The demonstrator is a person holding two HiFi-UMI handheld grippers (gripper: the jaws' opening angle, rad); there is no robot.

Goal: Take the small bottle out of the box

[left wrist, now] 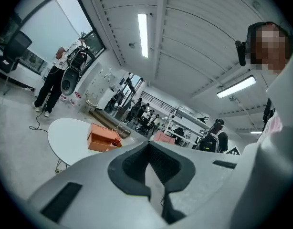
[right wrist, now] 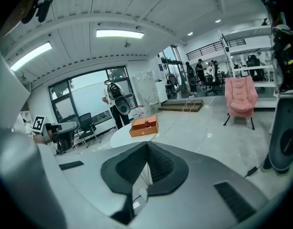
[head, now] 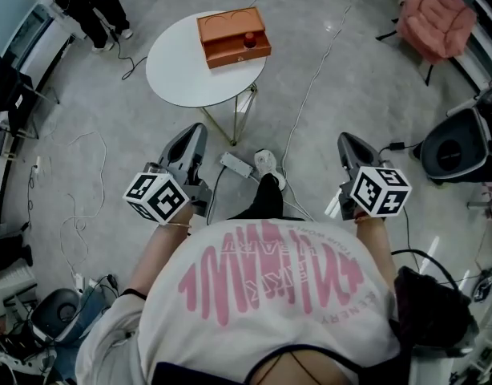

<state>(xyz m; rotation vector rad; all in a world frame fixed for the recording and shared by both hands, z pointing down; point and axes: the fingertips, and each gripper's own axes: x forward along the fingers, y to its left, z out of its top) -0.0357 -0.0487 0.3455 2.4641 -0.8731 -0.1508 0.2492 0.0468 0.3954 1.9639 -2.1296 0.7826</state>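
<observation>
Closest to me, the person holds both tools at waist height, well short of the furniture. The left hand-held gripper (head: 197,130) has its jaws pressed together with nothing between them, and the right hand-held gripper (head: 348,139) is closed and empty too. Beyond them a power strip (head: 237,164) and loose cables lie on the floor. Further out stands the round white worktop (head: 180,74) with the orange box (head: 230,37) on it. The small bottle (head: 249,40), red-capped, stands upright inside the box toward its right end.

I judge the task barely begun: this is the approach. Next, one hand-held gripper has to be carried out over the box, its jaws opened around the bottle, then closed for a straight lift.
</observation>
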